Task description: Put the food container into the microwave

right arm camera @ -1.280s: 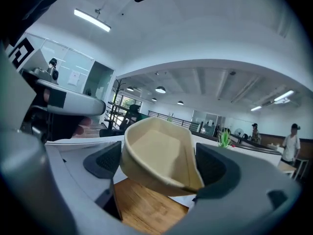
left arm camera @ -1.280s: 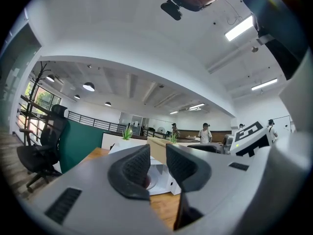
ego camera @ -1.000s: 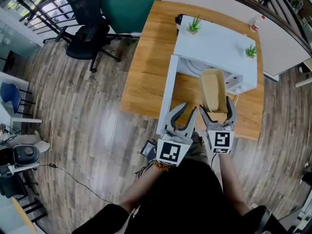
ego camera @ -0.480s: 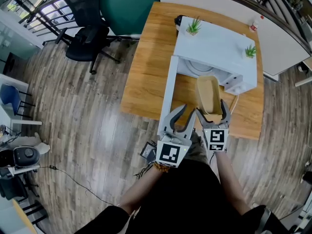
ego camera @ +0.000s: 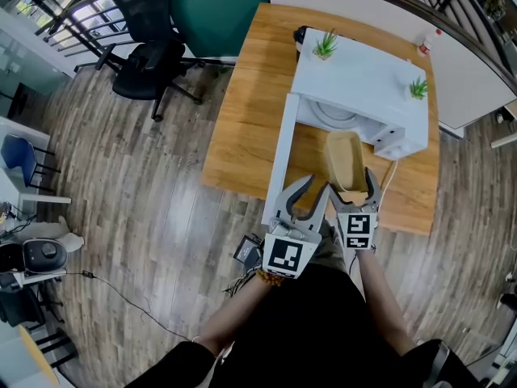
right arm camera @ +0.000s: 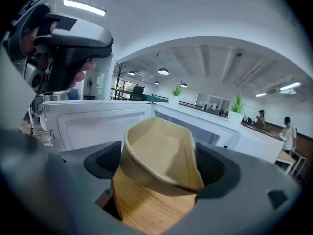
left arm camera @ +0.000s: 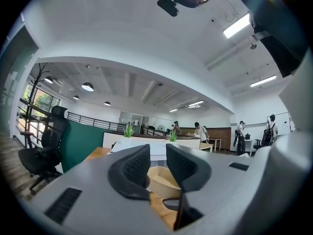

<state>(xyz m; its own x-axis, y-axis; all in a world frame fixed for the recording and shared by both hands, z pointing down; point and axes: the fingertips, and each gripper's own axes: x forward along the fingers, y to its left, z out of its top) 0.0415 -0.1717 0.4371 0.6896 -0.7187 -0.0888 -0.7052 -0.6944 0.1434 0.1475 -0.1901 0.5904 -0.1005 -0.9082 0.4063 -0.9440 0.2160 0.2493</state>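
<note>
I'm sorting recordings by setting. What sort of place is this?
Probably an open-plan office: a black swivel chair, a microwave on a wooden table, and people standing among desks farther back.

Beige food container (ego camera: 346, 162); white microwave (ego camera: 363, 79); orange-brown woodgrain table (ego camera: 242, 120); grey-brown plank floor (ego camera: 161, 200).

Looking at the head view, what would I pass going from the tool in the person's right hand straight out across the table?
right gripper → food container in its jaws → microwave, door open → potted plant on its far corner
</note>
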